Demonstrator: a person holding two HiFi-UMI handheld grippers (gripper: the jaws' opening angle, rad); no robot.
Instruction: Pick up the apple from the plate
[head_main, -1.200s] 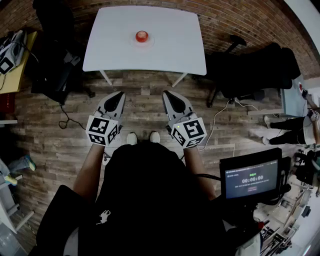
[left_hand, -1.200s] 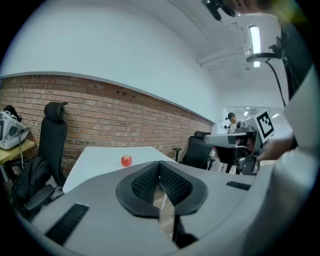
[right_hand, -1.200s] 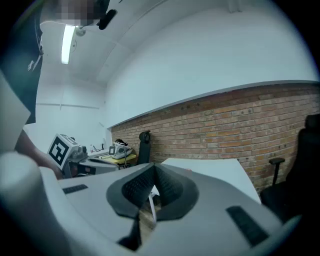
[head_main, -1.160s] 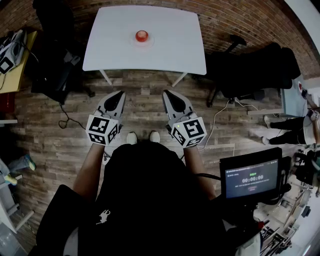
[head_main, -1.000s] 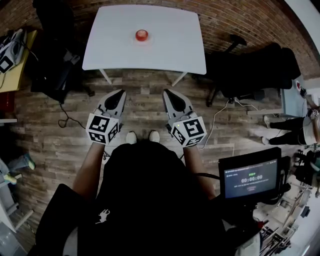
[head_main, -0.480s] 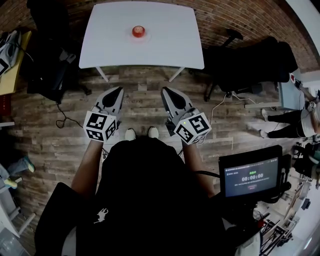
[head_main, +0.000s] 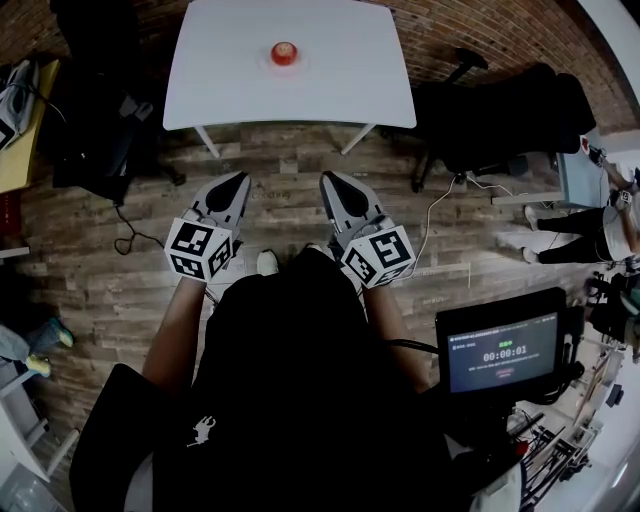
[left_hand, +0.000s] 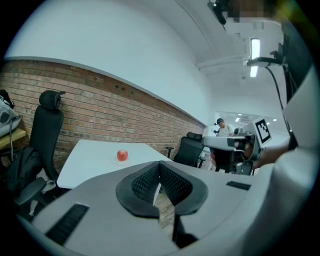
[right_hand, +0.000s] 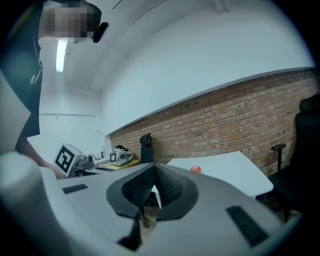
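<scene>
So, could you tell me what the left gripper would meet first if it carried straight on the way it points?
Likely the near edge of the white table; only wood floor lies between. The left gripper aims right of the apple, though height is hard to judge.

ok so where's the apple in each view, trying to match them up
Head view: apple at top centre, on the white table.
Left gripper view: apple left of centre, on the white table.
Right gripper view: apple slightly right of centre, small, on the white table.
Shared landmark: the white table in front of the brick wall.
</scene>
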